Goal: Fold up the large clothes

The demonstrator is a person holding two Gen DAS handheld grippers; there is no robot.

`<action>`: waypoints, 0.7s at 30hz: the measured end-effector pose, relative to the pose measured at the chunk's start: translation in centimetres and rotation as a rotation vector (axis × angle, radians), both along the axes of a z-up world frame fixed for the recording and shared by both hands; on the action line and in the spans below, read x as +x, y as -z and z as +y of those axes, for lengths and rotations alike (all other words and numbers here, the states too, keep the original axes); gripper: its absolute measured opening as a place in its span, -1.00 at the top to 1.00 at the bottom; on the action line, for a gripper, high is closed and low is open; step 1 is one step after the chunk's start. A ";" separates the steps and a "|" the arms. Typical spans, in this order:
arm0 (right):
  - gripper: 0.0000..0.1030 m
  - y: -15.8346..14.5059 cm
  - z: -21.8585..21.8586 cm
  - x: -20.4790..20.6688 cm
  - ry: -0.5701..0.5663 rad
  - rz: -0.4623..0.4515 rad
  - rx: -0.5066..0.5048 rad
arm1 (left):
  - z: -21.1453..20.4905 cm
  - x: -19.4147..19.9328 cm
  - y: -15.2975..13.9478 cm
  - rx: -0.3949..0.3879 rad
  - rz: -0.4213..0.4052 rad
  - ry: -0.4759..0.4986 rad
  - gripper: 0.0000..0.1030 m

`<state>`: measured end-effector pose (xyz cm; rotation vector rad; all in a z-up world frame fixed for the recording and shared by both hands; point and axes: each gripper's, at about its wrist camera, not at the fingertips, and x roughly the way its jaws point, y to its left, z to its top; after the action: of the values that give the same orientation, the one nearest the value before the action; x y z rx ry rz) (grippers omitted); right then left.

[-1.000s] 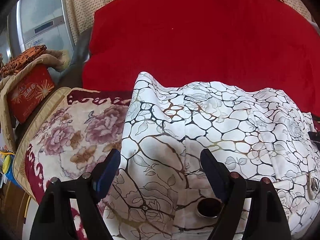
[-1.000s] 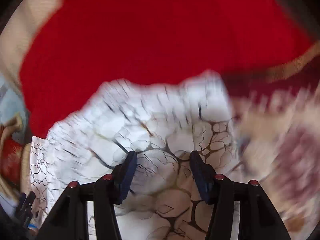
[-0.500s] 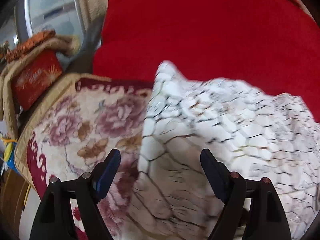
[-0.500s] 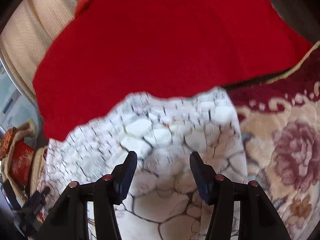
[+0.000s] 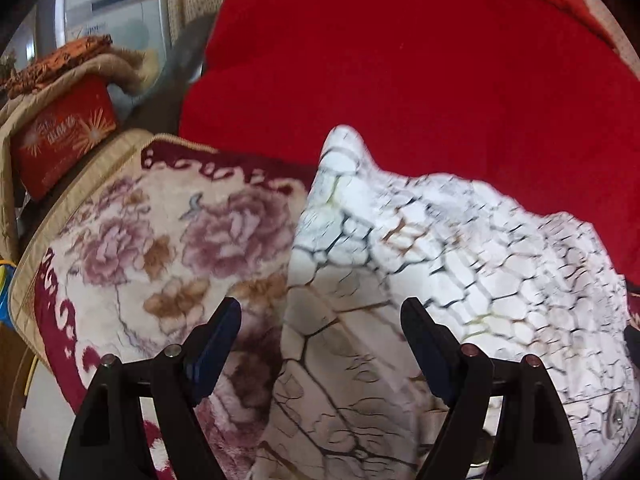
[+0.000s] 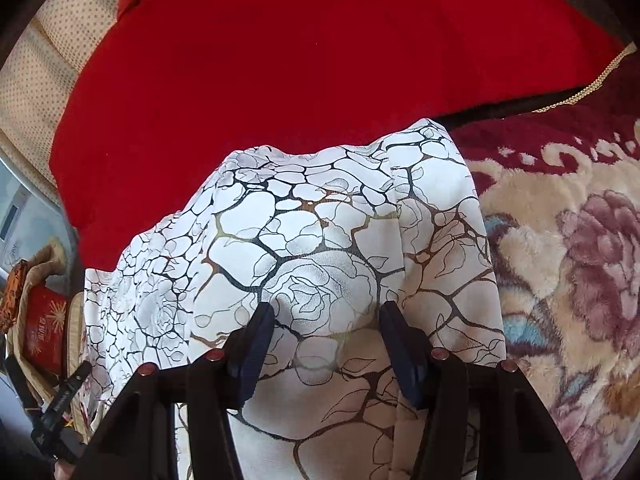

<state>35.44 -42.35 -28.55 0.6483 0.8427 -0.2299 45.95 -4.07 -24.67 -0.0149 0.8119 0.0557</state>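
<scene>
The white garment printed with black and gold crackle lines and outlined roses [image 6: 320, 248] is a smooth, thin woven cloth with a faint sheen, its gold lines slightly metallic; a small round metal snap [image 5: 618, 420] sits near one edge. Under it lies a cream plush blanket with mauve flowers and a dark red scroll border [image 6: 568, 264], thick, fuzzy and matt, edged with a tan cloth binding. Behind is a bright red fleece-like blanket [image 5: 420, 80], matt and softly napped. The beige dotted cloth [image 6: 44, 92] looks quilted. The red box with gold starbursts [image 5: 64, 132] looks like glossy printed card. The gripper fingers [image 6: 256, 344] are matt black plastic with dark blue pads.
</scene>
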 end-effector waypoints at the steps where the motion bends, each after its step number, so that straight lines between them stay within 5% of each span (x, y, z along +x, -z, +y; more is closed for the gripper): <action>1: -0.15 -0.1 0.0 -0.1 0.003 -0.004 0.000 | -0.2 0.0 -0.3 0.000 -0.012 0.007 -0.60; 15: -0.15 -4.0 2.7 -0.9 -0.063 -0.177 -0.075 | -5.5 -1.3 -0.9 0.051 -0.058 0.117 -0.60; 21: -0.15 -2.3 3.3 2.4 -0.109 -0.086 -0.075 | -7.0 -1.1 -0.5 0.050 -0.047 0.135 -0.60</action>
<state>37.83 -39.04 -26.25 0.5369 0.7810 -0.1337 44.82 -11.02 -24.19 0.0858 0.7628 -0.0519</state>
